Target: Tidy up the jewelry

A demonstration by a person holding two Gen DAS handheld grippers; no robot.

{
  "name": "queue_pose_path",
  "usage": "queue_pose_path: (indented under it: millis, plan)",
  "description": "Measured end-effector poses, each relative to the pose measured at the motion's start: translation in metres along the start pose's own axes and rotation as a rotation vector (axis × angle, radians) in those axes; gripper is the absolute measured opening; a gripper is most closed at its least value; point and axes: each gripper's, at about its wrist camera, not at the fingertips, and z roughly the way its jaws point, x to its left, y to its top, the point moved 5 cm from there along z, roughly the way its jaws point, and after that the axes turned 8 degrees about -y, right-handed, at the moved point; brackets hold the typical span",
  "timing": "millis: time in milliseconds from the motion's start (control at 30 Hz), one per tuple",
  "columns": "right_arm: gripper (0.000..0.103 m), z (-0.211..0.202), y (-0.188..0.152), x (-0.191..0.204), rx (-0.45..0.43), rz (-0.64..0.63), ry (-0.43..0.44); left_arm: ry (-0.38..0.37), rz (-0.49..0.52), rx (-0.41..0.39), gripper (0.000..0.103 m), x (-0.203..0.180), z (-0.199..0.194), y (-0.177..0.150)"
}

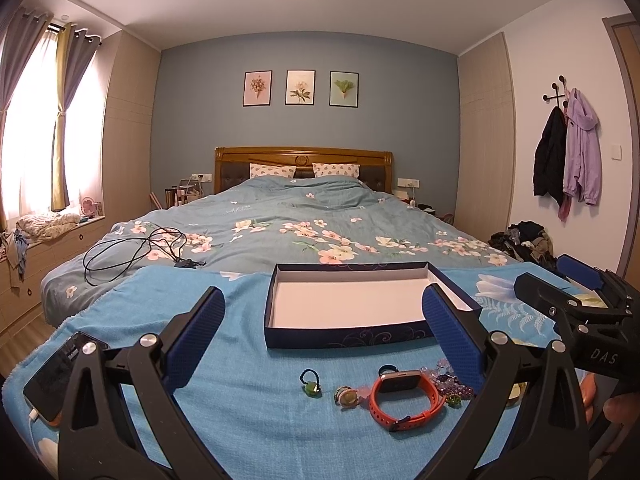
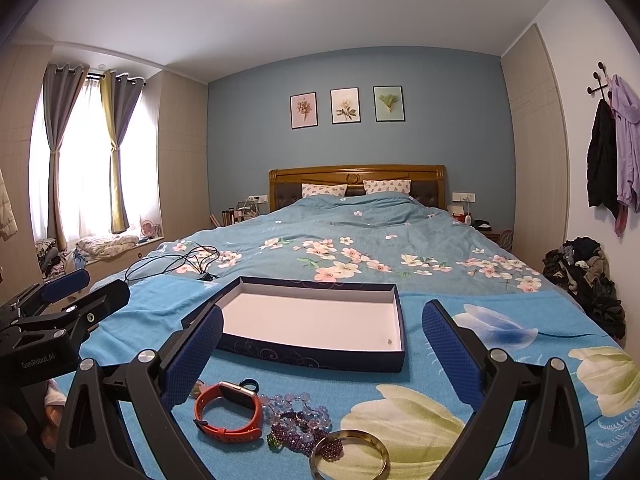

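An open dark-blue box (image 1: 348,336) with a white inside lies on a blue towel (image 1: 248,412) on the bed. Between the box and me sit an orange watch (image 1: 404,398), two small ornament hair ties (image 1: 310,385), and purple beads (image 1: 452,386). The right wrist view shows the watch (image 2: 228,412), the beads (image 2: 298,420), a gold bangle (image 2: 350,456) and a tiny dark speck in the box's (image 2: 312,354) near right corner. My left gripper (image 1: 324,336) hovers open above the jewelry. My right gripper (image 2: 322,350) is open too, holding nothing.
A phone (image 1: 60,376) on a white cable lies at the towel's left edge. A black cable (image 1: 136,252) is coiled on the quilt beyond. Each gripper shows in the other's view: the right one (image 1: 556,278) and the left one (image 2: 96,286). A clothes pile (image 2: 584,276) sits right of the bed.
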Motion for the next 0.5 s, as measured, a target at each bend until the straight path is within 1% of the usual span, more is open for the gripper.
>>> queue_pose_path:
  millis: [133, 233, 267, 333, 400, 433, 500]
  plan:
    - [0.096, 0.005, -0.002, -0.006, 0.033, -0.001, 0.009, -0.016, -0.009, 0.043, 0.097, 0.002, 0.007, -0.004]
    - [0.096, 0.015, -0.009, -0.014, 0.108, 0.001, 0.024, -0.039, -0.010, 0.106, 0.097, 0.004, 0.019, -0.011]
    - [0.096, 0.018, -0.012, -0.016, 0.132, -0.004, 0.024, -0.057, -0.015, 0.136, 0.097, 0.005, 0.023, -0.015]
    - [0.096, 0.025, -0.021, -0.023, 0.194, -0.019, 0.004, -0.089, -0.024, 0.198, 0.097, 0.007, 0.034, -0.023]
    - [0.093, 0.032, -0.030, -0.029, 0.261, -0.024, 0.013, -0.115, -0.018, 0.255, 0.097, 0.006, 0.044, -0.030]
    - [0.088, 0.033, -0.035, -0.032, 0.284, -0.023, 0.010, -0.121, -0.012, 0.282, 0.097, 0.005, 0.049, -0.033]
    - [0.083, 0.038, -0.047, -0.038, 0.357, -0.024, 0.026, -0.144, 0.008, 0.345, 0.096, 0.003, 0.062, -0.043]
